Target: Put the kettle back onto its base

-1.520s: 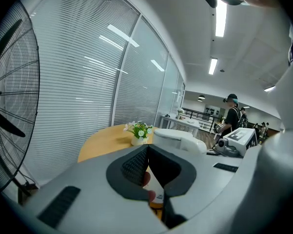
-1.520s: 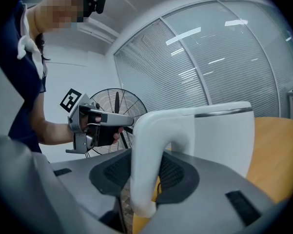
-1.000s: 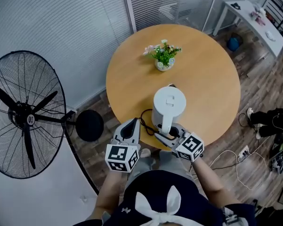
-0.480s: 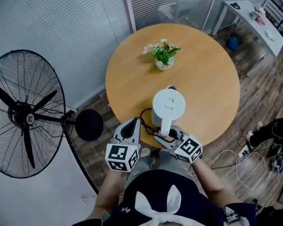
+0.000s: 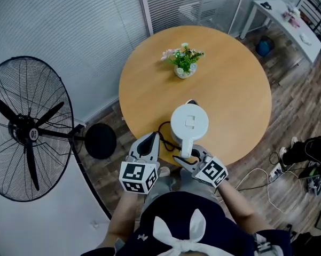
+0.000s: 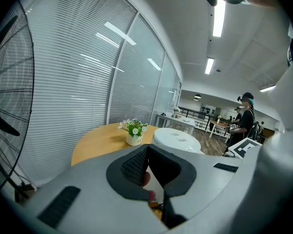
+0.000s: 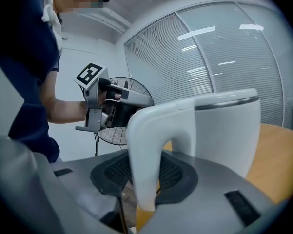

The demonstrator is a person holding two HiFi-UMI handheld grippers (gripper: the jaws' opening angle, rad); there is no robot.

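Closing its pads on the arched white handle (image 7: 144,145), the right gripper (image 5: 186,158) is holding the kettle (image 5: 189,122) from the person's side, jaws parted only by the handle's width. The kettle is standing upright over the near edge of the round wooden table (image 5: 229,89), lid facing up. Its body is covering whatever is lying beneath it, so I cannot tell whether it is resting on its base.

Just to the left, the left gripper (image 5: 151,138) is hovering beside the kettle with its jaw tips meeting and nothing between them. It is pointing across the table edge toward the far side. A black cord (image 5: 164,132) is looping on the tabletop between this gripper and the kettle, lying close against the kettle's left flank.

Farther out, a small pot of flowers (image 5: 184,63) is sitting well apart from the kettle, toward the table's far side. A large pedestal fan (image 5: 29,129) is standing on the floor to the left, its round black foot (image 5: 100,141) just beside the table. Slatted blinds (image 5: 69,31) are lining the wall behind. On the wooden floor to the right, a white cable (image 5: 256,177) is trailing, and a white desk (image 5: 283,15) is standing in the far corner.
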